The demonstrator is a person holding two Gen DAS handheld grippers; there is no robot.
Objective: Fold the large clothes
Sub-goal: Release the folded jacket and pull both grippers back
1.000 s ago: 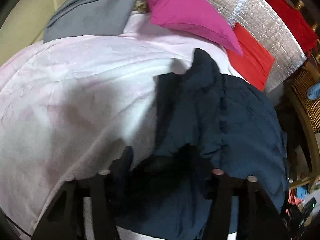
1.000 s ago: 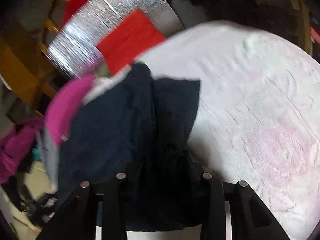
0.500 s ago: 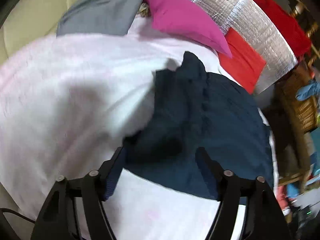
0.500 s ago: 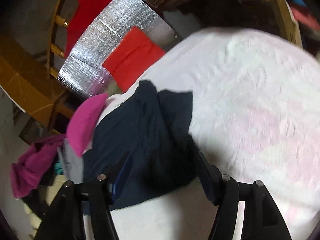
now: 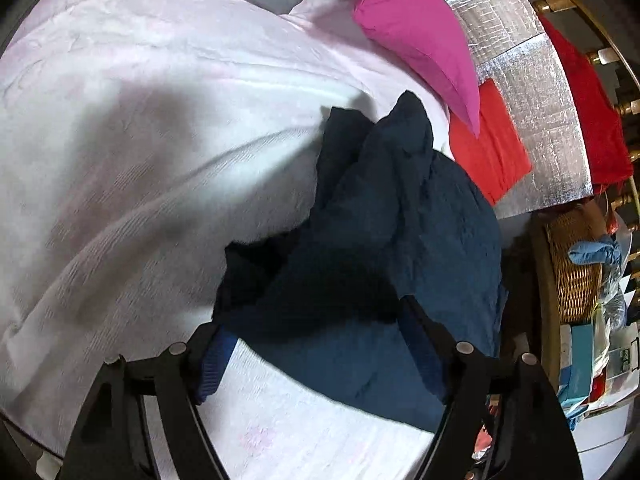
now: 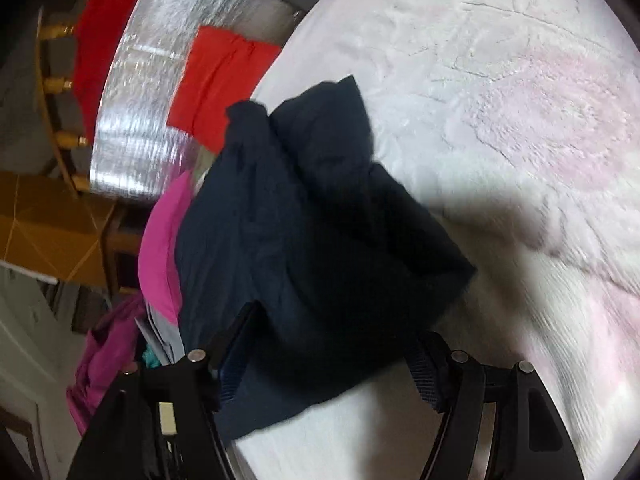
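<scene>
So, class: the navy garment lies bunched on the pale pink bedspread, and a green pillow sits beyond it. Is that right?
Not quite: the pillow is magenta, not green, as the left wrist view shows. The navy garment does lie bunched on the pale pink bedspread.

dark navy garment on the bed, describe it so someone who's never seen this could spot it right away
Start at the pale pink-and-white bedspread that fills most of the view. Near its edge, just below the magenta pillow and the red cloth, the dark navy garment lies in a rumpled heap. It is the only dark item on the light cover.
</scene>
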